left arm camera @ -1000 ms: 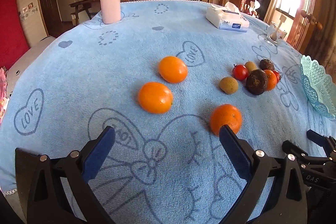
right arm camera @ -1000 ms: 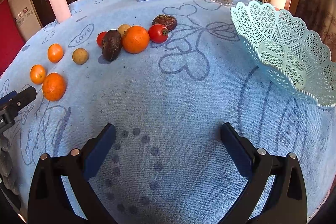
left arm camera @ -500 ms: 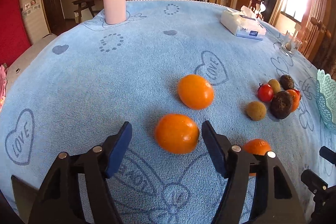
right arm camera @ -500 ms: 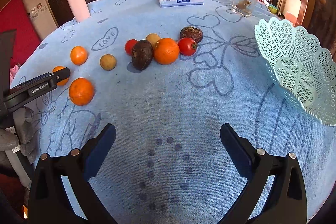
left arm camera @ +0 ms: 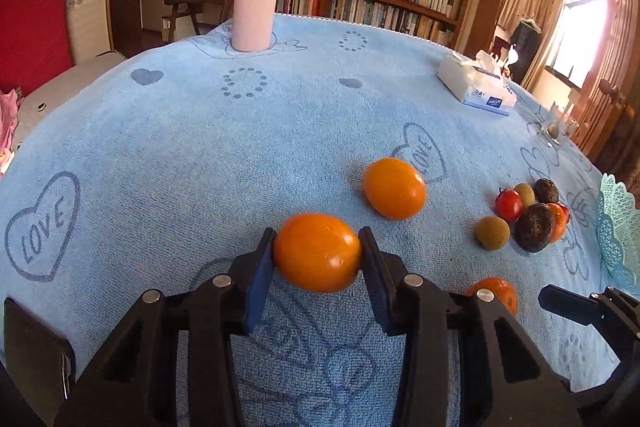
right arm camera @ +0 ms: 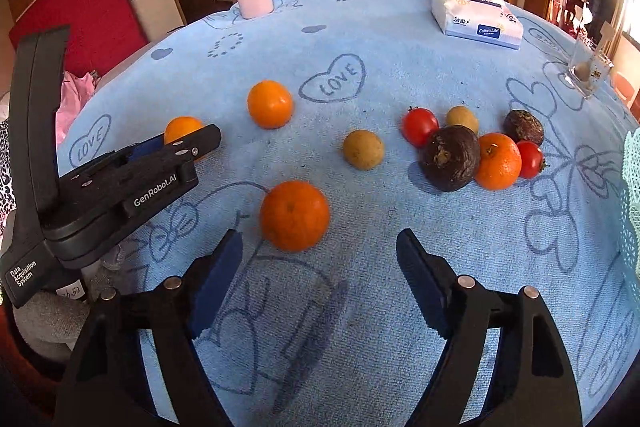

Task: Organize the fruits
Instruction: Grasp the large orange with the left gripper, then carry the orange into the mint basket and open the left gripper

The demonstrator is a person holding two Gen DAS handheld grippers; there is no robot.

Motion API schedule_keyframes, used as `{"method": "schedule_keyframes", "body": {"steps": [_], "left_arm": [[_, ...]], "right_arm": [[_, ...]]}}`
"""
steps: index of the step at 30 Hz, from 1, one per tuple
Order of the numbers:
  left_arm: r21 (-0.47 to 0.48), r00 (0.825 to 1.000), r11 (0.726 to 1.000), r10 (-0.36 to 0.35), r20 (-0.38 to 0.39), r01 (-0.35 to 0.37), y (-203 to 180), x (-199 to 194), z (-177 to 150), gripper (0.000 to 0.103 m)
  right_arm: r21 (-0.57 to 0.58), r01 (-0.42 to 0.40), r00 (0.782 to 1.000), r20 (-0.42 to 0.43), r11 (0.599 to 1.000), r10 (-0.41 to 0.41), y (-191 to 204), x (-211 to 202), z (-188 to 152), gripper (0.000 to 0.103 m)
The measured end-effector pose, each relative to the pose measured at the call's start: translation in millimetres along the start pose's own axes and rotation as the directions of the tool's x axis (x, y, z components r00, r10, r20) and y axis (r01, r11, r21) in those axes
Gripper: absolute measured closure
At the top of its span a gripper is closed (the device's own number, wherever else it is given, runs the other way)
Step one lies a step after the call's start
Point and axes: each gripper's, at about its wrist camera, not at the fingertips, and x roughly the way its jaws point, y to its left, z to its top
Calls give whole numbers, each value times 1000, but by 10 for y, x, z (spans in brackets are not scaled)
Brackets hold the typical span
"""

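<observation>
Both jaws of our left gripper (left arm camera: 317, 255) press against the sides of an orange (left arm camera: 317, 258), blue pads touching its skin, low over the blue cloth (left arm camera: 200, 147). Our right gripper (right arm camera: 319, 279) stands wide apart with nothing between its fingers, and a second orange (right arm camera: 294, 215) lies on the cloth just ahead of its left finger. From the right wrist view we see the left gripper at the left side, its tip covering part of the held orange. A third orange (right arm camera: 270, 103) rests farther back, near a "LOVE" heart print. To the right sits a cluster: two tomatoes, two dark round fruits, a small orange and two tan fruits, some touching. At the right edge we see the rim of a mint basket (left arm camera: 618, 231). Far back stand a pink flask (left arm camera: 255, 2), a tissue pack (right arm camera: 476, 17) and a glass (right arm camera: 588, 69).
</observation>
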Motion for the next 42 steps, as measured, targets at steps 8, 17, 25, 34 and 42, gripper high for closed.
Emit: {"method": "schedule_keyframes", "body": {"steps": [8, 17, 25, 34, 42], "left_arm": [[-22, 1000, 1000, 2, -22, -3, 44, 50, 11, 61], [-2, 999, 1000, 23, -28, -23, 10, 70, 5, 61], [40, 997, 997, 70, -20, -69, -68, 56, -3, 61], [72, 994, 992, 108, -13, -107, -232, -72, -55, 61], [132, 997, 988, 75, 16, -77, -622, -276, -77, 61]], "right_arm": [[-28, -1, 1000, -27, 1000, 0, 123, 247, 87, 46], [32, -7, 1000, -2, 999, 7, 19, 115, 15, 62], [124, -5, 997, 78, 992, -5, -245, -239, -100, 62], [277, 35, 976, 199, 960, -93, -890, -842, -267, 62], [410, 144, 930, 254, 901, -264, -1560, -1295, -470, 62]]}}
